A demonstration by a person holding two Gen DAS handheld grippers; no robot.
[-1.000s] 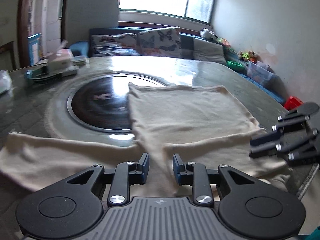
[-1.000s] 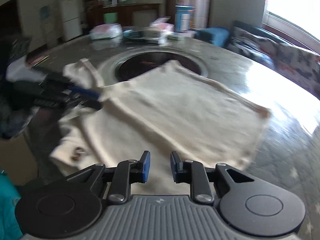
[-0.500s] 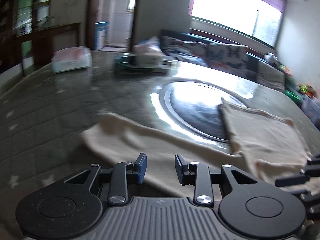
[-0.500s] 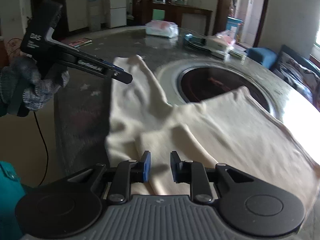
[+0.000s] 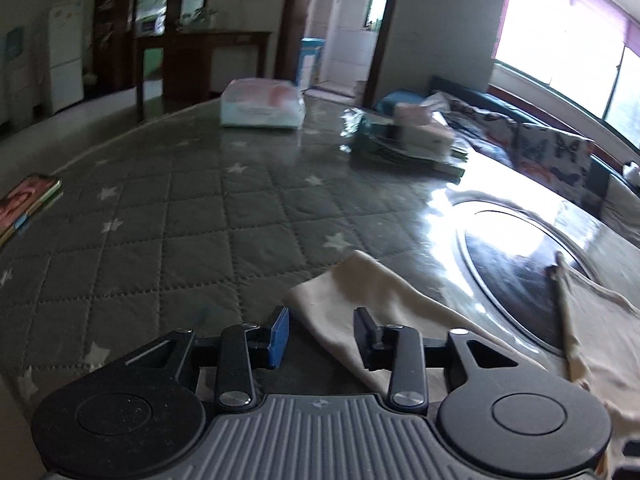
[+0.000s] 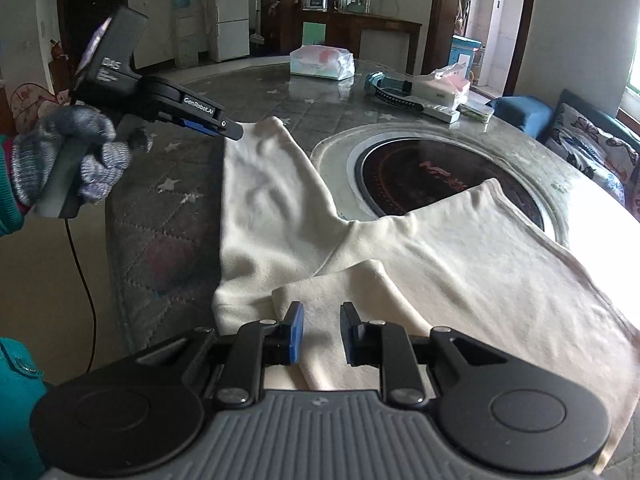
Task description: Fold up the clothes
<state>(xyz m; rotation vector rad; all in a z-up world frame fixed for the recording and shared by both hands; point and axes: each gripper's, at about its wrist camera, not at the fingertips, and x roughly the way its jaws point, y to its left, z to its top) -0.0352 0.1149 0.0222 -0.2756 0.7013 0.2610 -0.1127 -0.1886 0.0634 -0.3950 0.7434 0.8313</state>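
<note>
A cream long-sleeved garment (image 6: pixel 460 256) lies flat on the round table, one sleeve (image 6: pixel 260 184) stretched out to the left and the other folded over the body near me. My right gripper (image 6: pixel 322 332) is open just above that folded sleeve, with nothing between its fingers. My left gripper (image 6: pixel 234 133), held by a gloved hand (image 6: pixel 68 156), hovers at the far end of the stretched sleeve. In the left wrist view the sleeve end (image 5: pixel 352 292) lies right ahead of the open left gripper (image 5: pixel 322 336), partly between its fingers and not clamped.
A dark round hotplate (image 6: pixel 432 176) is set in the middle of the quilted grey table cover (image 5: pixel 180 216). At the back stand a tissue pack (image 5: pixel 262 104) and a stack of small items (image 5: pixel 408 136). A book (image 5: pixel 28 204) lies at the left edge. A sofa (image 5: pixel 552 148) runs behind the table.
My left gripper has swung left from the garment's body to the end of the stretched sleeve, and its fingers stand a little wider. The right gripper has turned left and sits over the folded sleeve.
</note>
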